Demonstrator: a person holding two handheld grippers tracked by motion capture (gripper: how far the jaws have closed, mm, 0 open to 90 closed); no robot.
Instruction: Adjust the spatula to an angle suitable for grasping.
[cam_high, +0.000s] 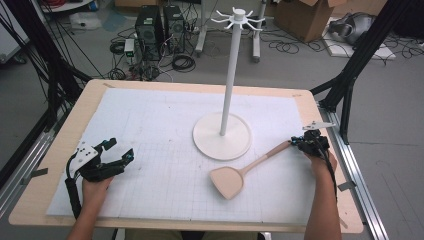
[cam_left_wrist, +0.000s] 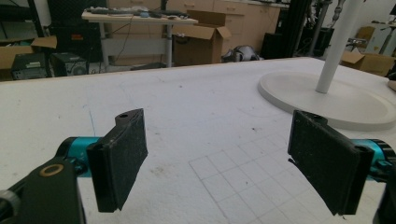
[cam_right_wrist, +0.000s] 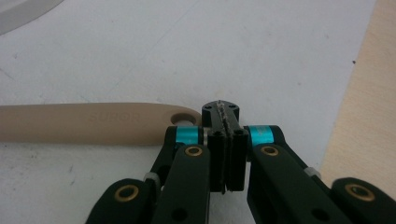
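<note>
A beige spatula lies flat on the white mat, blade toward the front, handle running back and right. My right gripper sits at the handle's end with its jaws shut on each other. In the right gripper view the gripper is closed with nothing between the pads, and the spatula handle, with its hanging hole, lies just left of the tips. My left gripper rests open at the mat's front left; in the left gripper view its pads stand wide apart over bare mat.
A white hook stand rises from a round base at the mat's centre, just behind the spatula. The bare wooden table edge runs along the right. Black frame posts, computers, cables and cardboard boxes stand on the floor beyond.
</note>
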